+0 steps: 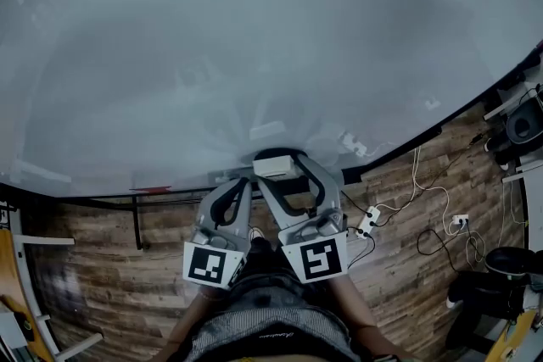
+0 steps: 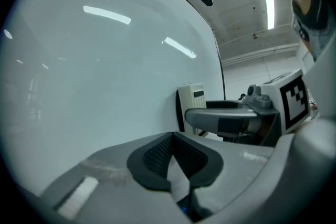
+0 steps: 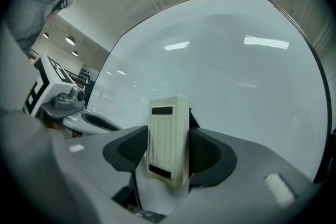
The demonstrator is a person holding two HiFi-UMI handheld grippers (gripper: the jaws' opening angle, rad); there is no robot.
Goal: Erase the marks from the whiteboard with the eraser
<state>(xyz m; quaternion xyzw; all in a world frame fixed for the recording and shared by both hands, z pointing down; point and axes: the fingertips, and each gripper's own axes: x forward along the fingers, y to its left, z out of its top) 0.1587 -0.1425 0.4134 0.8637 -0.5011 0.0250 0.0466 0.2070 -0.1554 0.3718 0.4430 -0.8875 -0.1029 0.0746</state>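
Nearest the person: both marker cubes, left [image 1: 212, 264] and right [image 1: 316, 258], side by side over the lap, above the wood floor [image 1: 407, 267].

Left claw [image 2: 173, 159]: pads pressed together with nothing between them. In the head view it [image 1: 240, 184] sits just left of the right claw, tips close to the lower edge of the whiteboard [image 1: 254, 38].

Right claw [image 3: 168, 152]: pinching the eraser [image 3: 168, 139], one pad on each long side. The eraser is upright in the grip, ribbed white back toward the camera, dark pad side toward the board.

Head view: right claw [image 1: 293, 179] holds the eraser [image 1: 275, 164] at the board's lower edge, about mid-width. Left gripper view shows the eraser [image 2: 191, 105] standing against the board face, right by the board's edge; contact looks likely, but I can't confirm it.

Whiteboard fills most of all three views [image 2: 94, 86] [image 3: 236, 86], with ceiling light reflections on it.

Farther right on the floor: power strip [image 1: 367, 222] and loose white cables [image 1: 433, 208].
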